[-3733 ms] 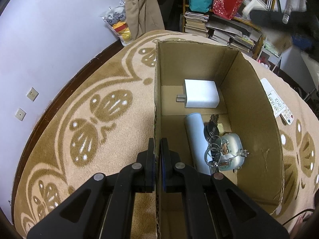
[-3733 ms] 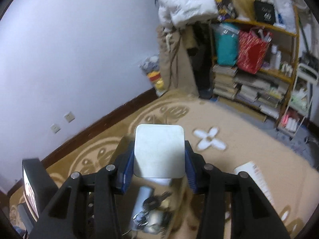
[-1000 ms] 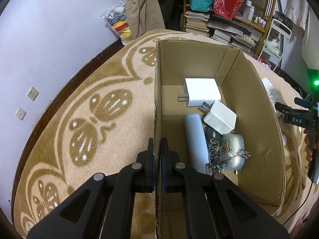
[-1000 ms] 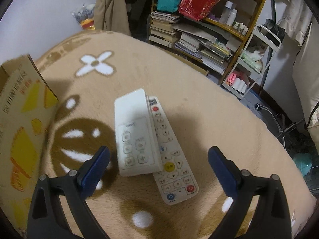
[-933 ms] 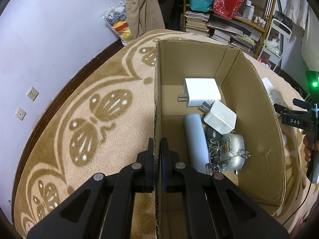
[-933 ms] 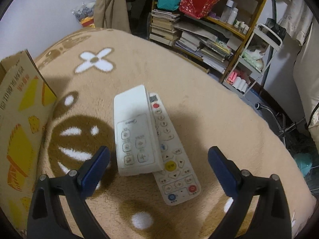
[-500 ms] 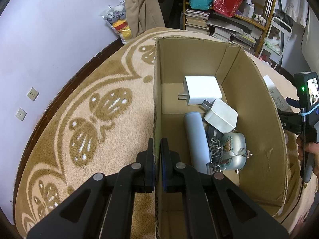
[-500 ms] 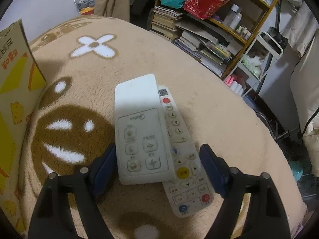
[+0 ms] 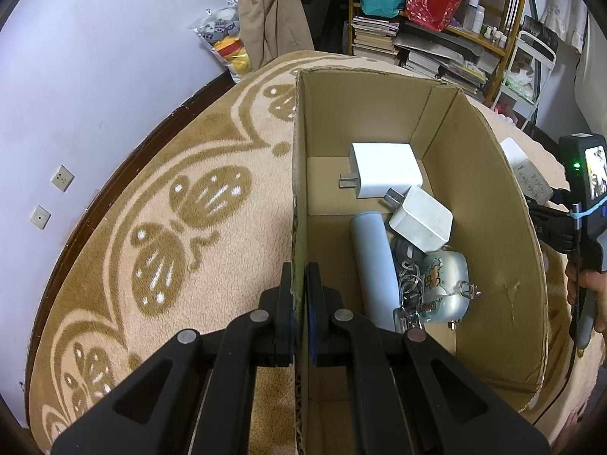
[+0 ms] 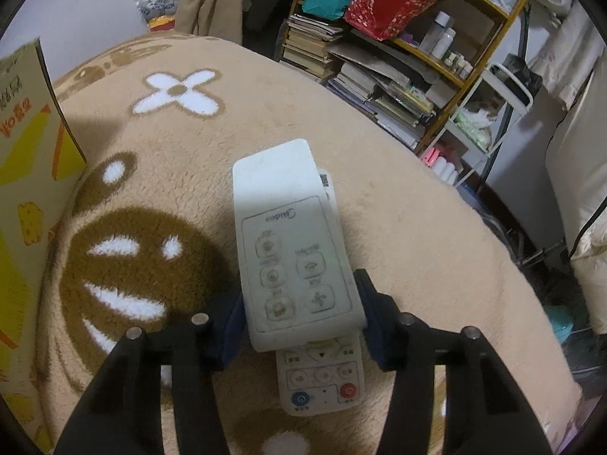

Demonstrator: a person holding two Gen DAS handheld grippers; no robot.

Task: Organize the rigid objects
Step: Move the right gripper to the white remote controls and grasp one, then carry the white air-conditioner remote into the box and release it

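The cardboard box (image 9: 489, 204), seen from the left wrist, stands open-topped on the patterned carpet (image 9: 182, 220), and the left gripper (image 9: 299, 303) is clamped on its left wall, one finger outside and one inside. Inside the box a large white charger (image 9: 385, 174) lies toward the far wall, a smaller white charger (image 9: 423, 218) leans just nearer and touches it, a pale cylinder (image 9: 373, 265) lies along the floor nearer the gripped wall, and a bunch of keys (image 9: 408, 288) sits between the cylinder and a silvery round case (image 9: 444, 284). The floor strip of the box along the right wall is bare. Compared with half a second ago, the contents lie as they did, and the right-hand tool beyond the box's right wall has come closer. In the right wrist view, the white Midea remote (image 10: 292, 250) lies on the carpet to the right of the box, on top of a longer remote (image 10: 322, 379) with red and blue buttons. The right gripper (image 10: 299, 311), wide apart a second ago, has narrowed until its blue pads (image 10: 229, 326) sit at the Midea remote's near end, at or just off its sides; whether they press it I cannot tell. Carpet lies bare around the remotes, up to the box's printed outer wall.
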